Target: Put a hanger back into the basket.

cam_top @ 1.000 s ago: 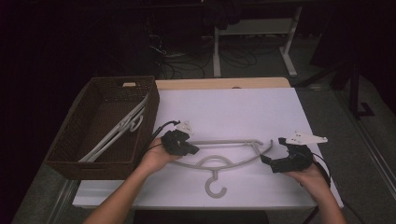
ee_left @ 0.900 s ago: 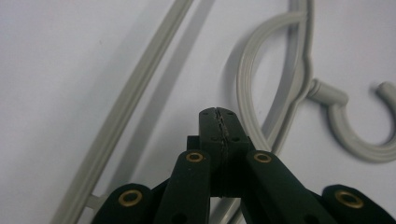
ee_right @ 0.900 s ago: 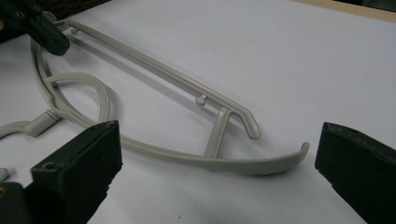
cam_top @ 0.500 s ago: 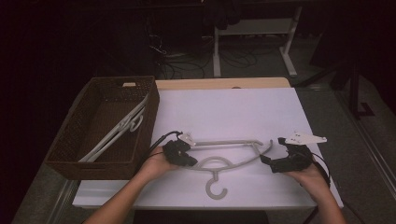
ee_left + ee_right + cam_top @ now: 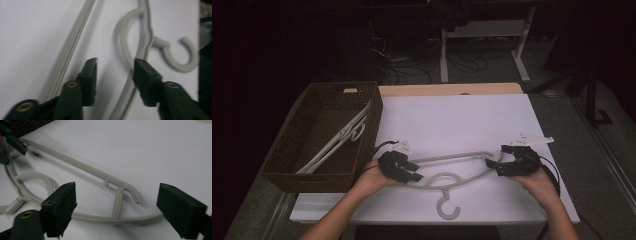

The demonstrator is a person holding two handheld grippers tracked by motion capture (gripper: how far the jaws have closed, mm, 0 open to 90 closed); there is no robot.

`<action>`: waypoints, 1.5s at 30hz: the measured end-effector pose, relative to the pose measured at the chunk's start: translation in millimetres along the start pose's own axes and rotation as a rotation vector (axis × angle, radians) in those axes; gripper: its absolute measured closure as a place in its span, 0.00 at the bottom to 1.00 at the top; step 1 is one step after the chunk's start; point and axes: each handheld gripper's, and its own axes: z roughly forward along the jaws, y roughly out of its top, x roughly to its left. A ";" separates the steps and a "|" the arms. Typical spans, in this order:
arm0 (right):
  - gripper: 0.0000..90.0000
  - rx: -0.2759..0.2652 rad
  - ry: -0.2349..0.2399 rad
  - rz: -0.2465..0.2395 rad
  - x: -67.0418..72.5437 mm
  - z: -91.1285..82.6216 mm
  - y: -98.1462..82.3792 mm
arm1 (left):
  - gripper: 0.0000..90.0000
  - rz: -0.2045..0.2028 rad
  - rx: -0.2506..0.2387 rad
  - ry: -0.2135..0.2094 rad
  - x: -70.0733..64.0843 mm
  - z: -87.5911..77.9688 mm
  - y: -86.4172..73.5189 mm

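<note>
- Your left gripper [image 5: 414, 172] sat just to the right of the basket [image 5: 327, 182], and its jaws had just been opening. They stood apart, with one curved arm of the grey hanger [image 5: 452, 159] running between them.
- In the left gripper view that arm passed close by one pad [image 5: 146, 80]. I couldn't tell whether it touched, but nothing was clamped.
- Your right gripper [image 5: 490, 165] was at the hanger's end farthest from the basket, and its jaws had just been closing. They were wide apart, though, with the hanger's tip lying loose between them and neither pad on it.
- The hanger lay flat on the white table [image 5: 462, 120] to the right of the basket. Its near end was beside the basket and its hook pointed back toward you.
- By my read, this hanger was only lined up and not yet gripped. Lifting it and moving it to the basket all lay ahead.
- More pale hangers [image 5: 337, 142] lay slanted inside the basket, so part of the job looked done.
- Hard to make out: how many hangers were in the basket, since they overlapped and its near wall hid their lower ends. The room beyond the basket was too dark to read, and the left gripper view was a bit blurred.
</note>
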 end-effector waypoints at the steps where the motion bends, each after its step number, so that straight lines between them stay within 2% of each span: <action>1: 0.27 0.008 -0.004 0.004 0.1 3.7 3.2 | 0.53 0.004 -0.005 -0.008 -0.9 -1.3 -0.5; 4: 0.47 0.023 -0.013 -0.013 1.0 12.2 9.7 | 0.44 0.024 -0.015 -0.032 -3.3 -3.1 -2.6; 8: 0.72 0.072 -0.025 -0.002 1.5 27.6 19.7 | 0.37 0.049 -0.020 -0.049 -6.0 -2.3 -3.6; 11: 0.87 0.107 -0.033 -0.005 1.6 38.7 25.1 | 0.35 0.051 -0.022 -0.054 -6.1 -1.4 -3.5; 15: 0.98 0.150 -0.061 -0.010 -0.9 53.5 29.4 | 0.34 0.058 -0.014 -0.052 -5.8 -0.9 -4.1; 20: 0.99 0.204 -0.084 -0.017 -1.7 65.9 27.0 | 0.34 0.064 -0.004 -0.054 -6.1 1.7 -4.8; 24: 0.99 0.199 -0.086 0.001 -3.1 66.6 25.3 | 0.34 0.075 0.011 -0.064 -6.9 5.4 -5.2; 30: 0.99 0.220 -0.098 0.018 -3.9 69.4 25.1 | 0.35 0.098 0.038 -0.071 -6.6 10.5 -5.4; 34: 0.99 0.235 -0.116 0.015 -2.3 72.7 26.0 | 0.37 0.137 0.074 -0.076 -8.5 15.3 -5.1; 37: 0.99 0.238 -0.119 0.013 -2.3 73.9 25.9 | 0.42 0.169 0.105 -0.072 -9.8 19.7 -4.3; 41: 0.99 0.240 -0.121 0.017 -2.8 74.9 25.7 | 0.55 0.214 0.137 -0.079 -11.8 25.3 -1.5; 45: 0.99 0.239 -0.120 0.019 -3.3 75.5 25.4 | 0.66 0.251 0.161 -0.067 -15.4 30.2 1.0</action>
